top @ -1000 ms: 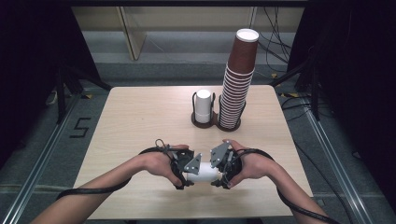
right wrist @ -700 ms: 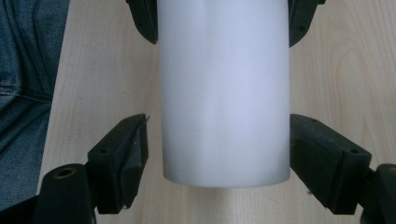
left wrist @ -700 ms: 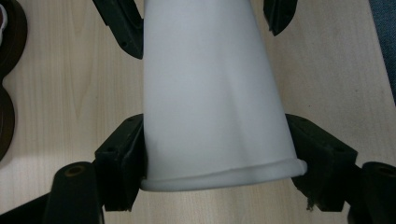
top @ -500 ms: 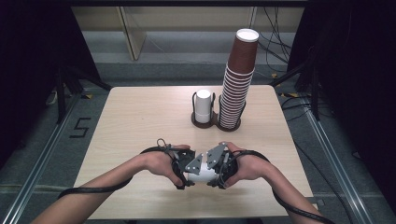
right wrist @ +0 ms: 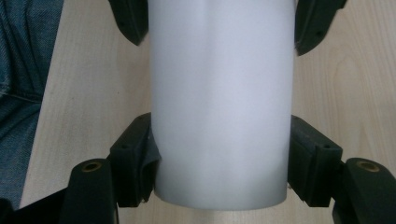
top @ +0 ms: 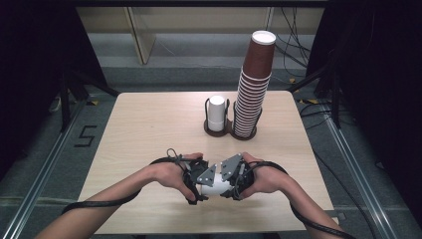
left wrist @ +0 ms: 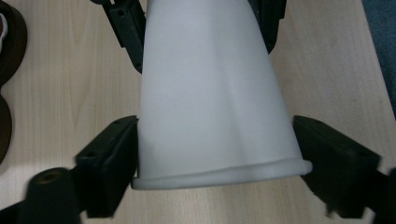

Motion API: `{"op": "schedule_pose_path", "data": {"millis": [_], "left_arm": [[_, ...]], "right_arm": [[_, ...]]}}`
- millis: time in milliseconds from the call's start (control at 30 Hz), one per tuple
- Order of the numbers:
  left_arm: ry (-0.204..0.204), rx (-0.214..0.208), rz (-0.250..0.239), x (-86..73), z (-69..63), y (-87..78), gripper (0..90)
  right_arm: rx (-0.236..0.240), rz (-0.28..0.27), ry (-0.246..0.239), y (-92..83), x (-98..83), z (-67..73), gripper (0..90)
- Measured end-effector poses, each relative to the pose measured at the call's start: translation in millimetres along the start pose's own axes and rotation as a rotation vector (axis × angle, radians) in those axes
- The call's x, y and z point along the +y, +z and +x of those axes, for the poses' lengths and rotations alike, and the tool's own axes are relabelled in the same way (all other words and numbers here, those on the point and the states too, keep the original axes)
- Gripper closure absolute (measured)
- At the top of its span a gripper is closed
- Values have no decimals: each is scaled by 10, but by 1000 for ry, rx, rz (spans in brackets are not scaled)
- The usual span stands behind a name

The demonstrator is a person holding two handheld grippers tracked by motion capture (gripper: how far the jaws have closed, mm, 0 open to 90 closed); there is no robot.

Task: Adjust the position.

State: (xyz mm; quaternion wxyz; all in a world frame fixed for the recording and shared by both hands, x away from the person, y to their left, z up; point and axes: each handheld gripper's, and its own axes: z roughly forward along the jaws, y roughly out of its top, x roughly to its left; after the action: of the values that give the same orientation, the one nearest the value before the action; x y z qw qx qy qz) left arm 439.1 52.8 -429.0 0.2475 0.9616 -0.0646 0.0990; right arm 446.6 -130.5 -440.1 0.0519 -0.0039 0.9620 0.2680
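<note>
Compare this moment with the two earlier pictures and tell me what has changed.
The right gripper came in from the side, and its jaws have just closed on the narrow end of the white cup. The left gripper has just been opening its jaws around the rim end. The brown cup stack and holder stayed put.

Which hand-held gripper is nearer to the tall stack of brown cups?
Right. The right hand-held gripper sits in front of the stack, slightly to its left; the left hand-held gripper, jaws just opening around the held white cup, lies farther left.

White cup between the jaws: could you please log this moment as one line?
left gripper: jaws just opening, rim end between them | right gripper: just shut on white cup
</note>
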Motion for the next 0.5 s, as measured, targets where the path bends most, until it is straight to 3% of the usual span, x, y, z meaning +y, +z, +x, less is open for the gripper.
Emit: {"op": "schedule_pose_path", "data": {"millis": [33, 200, 300, 333, 367, 433, 500], "left_arm": [[-5, 5, -7, -11, 3, -3, 133], [-42, 15, -38, -79, -11, -24, 33], [-58, 23, -52, -114, -23, -47, 24], [-29, 34, -62, -124, 5, -58, 25], [-36, 46, -81, -161, 18, -77, 25], [-47, 35, -93, -181, 24, -78, 25], [-75, 31, -117, -216, 27, -86, 34]], "right_arm": [[-5, -2, -38, -6, -2, -19, 344], [-24, -31, -32, -44, -94, -16, 344], [-44, -58, -29, -69, -156, -17, 344], [-85, -94, -38, -72, -182, -24, 344], [-61, -87, 4, -85, -213, 3, 344], [-77, -103, 4, -91, -241, 2, 343], [-90, -138, 40, -92, -304, 22, 342]]}}
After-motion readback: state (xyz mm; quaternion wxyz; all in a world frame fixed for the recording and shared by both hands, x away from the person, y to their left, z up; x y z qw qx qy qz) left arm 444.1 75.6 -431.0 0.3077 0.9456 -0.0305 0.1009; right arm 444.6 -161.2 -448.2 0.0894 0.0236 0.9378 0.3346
